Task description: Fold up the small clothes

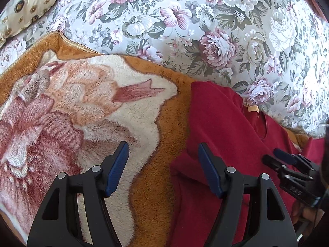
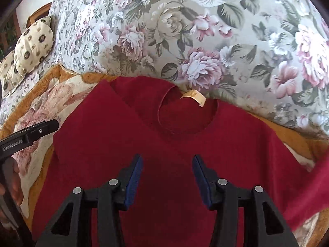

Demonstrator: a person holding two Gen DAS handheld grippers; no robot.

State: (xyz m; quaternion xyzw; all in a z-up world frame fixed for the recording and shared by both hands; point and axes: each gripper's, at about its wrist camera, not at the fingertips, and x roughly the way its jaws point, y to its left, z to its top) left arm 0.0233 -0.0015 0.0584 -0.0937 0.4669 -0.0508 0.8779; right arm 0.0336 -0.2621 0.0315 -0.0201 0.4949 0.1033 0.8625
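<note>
Two grippers hover low over a bed, both with jaws spread wide and holding nothing. The right gripper (image 2: 167, 174) hangs above the chest of a dark red T-shirt (image 2: 144, 135), which lies front-up on a plush orange blanket (image 1: 148, 177) printed with a large rose. The left gripper (image 1: 163, 164) hangs over the blanket at the shirt's left edge, where the sleeve is folded inward onto the body. Farther off, a tan neck label (image 2: 194, 97) sits at the collar. Beyond it rises a flowered duvet (image 2: 185, 41), and a cream patterned pillow (image 2: 33, 47) lies far left.
</note>
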